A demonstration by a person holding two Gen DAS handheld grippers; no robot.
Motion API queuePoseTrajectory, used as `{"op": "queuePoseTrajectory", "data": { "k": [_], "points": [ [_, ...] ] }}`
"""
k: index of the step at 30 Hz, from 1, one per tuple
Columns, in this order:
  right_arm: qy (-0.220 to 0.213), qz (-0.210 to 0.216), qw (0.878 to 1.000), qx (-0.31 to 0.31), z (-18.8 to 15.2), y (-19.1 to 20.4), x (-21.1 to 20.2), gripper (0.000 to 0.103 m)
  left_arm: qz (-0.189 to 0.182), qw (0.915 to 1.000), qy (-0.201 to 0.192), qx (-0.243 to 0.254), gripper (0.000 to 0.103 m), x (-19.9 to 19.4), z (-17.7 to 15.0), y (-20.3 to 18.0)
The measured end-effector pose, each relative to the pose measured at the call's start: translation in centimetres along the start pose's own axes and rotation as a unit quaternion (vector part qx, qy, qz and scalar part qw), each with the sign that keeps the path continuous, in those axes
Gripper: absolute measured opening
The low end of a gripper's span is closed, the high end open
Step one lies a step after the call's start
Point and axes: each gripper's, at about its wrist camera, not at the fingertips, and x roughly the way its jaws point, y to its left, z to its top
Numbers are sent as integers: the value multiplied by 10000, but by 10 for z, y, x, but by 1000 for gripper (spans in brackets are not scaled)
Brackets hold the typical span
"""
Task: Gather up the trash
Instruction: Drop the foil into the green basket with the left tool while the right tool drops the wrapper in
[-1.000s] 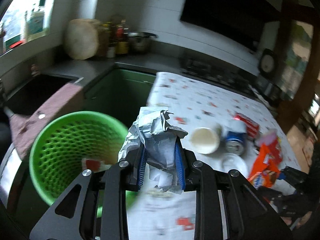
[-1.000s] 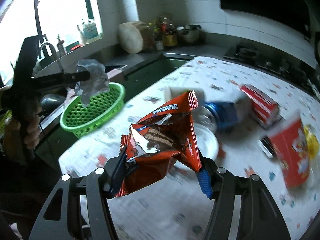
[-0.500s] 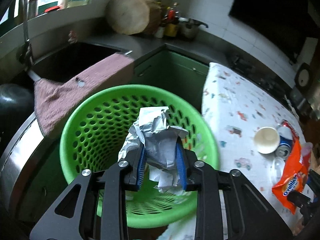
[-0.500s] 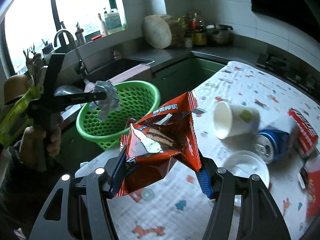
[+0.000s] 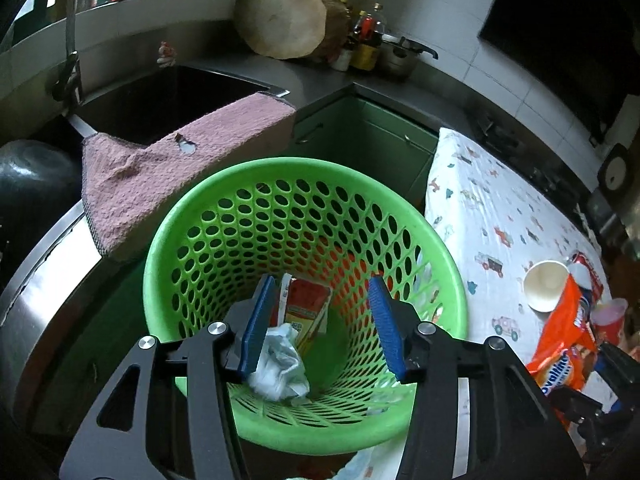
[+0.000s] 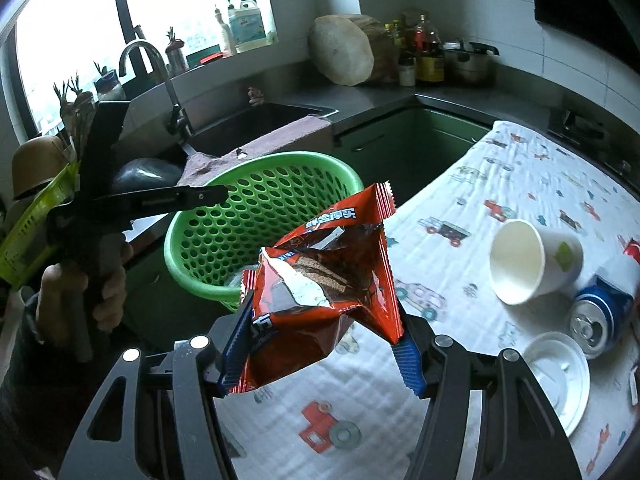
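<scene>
My left gripper [image 5: 322, 320] is open and empty over the green perforated basket [image 5: 240, 216]. A crumpled silver-white wrapper [image 5: 280, 368] lies inside the basket beside a red and white carton [image 5: 308, 312]. My right gripper [image 6: 320, 340] is shut on a red snack bag [image 6: 324, 276] and holds it above the table's left end, right of the basket [image 6: 260, 200]. The left gripper [image 6: 216, 194] also shows there, over the basket rim. The bag shows in the left wrist view [image 5: 568, 340] too.
On the patterned tablecloth [image 6: 500, 184] lie a white paper cup [image 6: 528, 260], a blue can [image 6: 600, 316], a white lid [image 6: 556, 376] and a red pack [image 5: 592, 268]. A sink [image 5: 160, 104] with a pink towel [image 5: 168, 172] stands behind the basket.
My left gripper moved over the basket, opened and dropped the crumpled wrapper into it. My right gripper carried the snack bag left toward the basket.
</scene>
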Motion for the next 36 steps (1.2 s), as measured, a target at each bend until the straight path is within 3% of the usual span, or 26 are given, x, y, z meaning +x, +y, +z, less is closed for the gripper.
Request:
{"op": "queuePoseTrajectory", "data": {
  "k": [16, 21, 28, 36],
  "points": [
    [207, 76, 9994, -278, 34, 31, 61, 61, 80, 9992, -149, -371, 62, -19, -5, 22],
    [281, 94, 9992, -280, 41, 35, 80, 69, 133, 9989, -112, -431, 62, -20, -8, 27],
    [151, 172, 9994, -273, 43, 34, 78, 87, 175, 9988, -72, -447, 63, -19, -10, 27],
    [36, -25, 9996, -280, 30, 21, 50, 88, 123, 9993, -83, -339, 66, -21, -12, 13]
  ]
}}
